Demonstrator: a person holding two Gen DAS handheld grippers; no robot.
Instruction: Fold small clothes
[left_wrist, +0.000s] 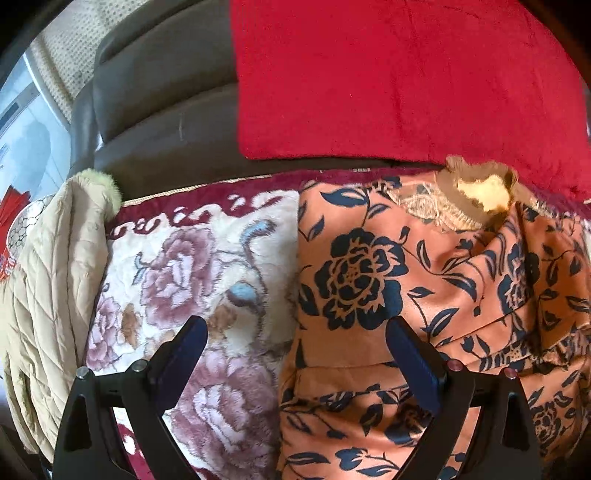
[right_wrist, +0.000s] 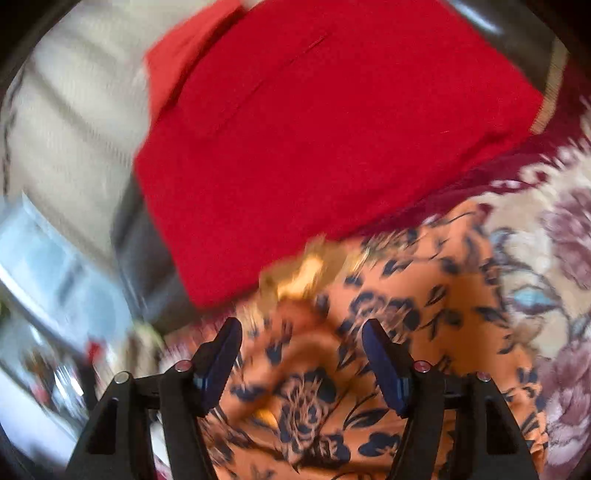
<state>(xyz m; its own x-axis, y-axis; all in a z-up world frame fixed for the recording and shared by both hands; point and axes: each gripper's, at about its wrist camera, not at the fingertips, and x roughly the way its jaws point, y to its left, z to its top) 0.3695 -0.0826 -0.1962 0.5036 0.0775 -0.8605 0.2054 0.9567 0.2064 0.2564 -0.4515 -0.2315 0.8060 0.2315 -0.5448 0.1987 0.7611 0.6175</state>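
1. Beige quilted jacket (left_wrist: 44, 288) hangs at the far left of the left wrist view, with a pale furry trim at its top; no label or writing on it can be read.
2. Past the jacket at the left edge, red and white shapes show, too small to make out.
3. Plush blanket (left_wrist: 192, 266), cream with mauve roses and a maroon border, lies just right of the jacket and under the work area.
4. Left gripper (left_wrist: 295, 332) has its jaws wide apart, holding nothing; its left finger is over the blanket, its right finger over the garment's left part.
5. Orange garment (left_wrist: 424, 295) with navy flowers lies rumpled on the blanket, right of centre, its tan ribbed collar (left_wrist: 476, 188) toward the sofa back and a yellow lining showing inside.
6. Brown sofa (left_wrist: 159, 99) rises behind the blanket.
7. Red cloth (left_wrist: 406, 81) lies flat behind the garment, its near edge close to the collar.
8. Right wrist view is blurred: the right gripper (right_wrist: 301, 332) has its jaws wide, empty, above the garment (right_wrist: 388, 314), with the red cloth (right_wrist: 314, 129) beyond and the blanket (right_wrist: 546, 258) to the right.
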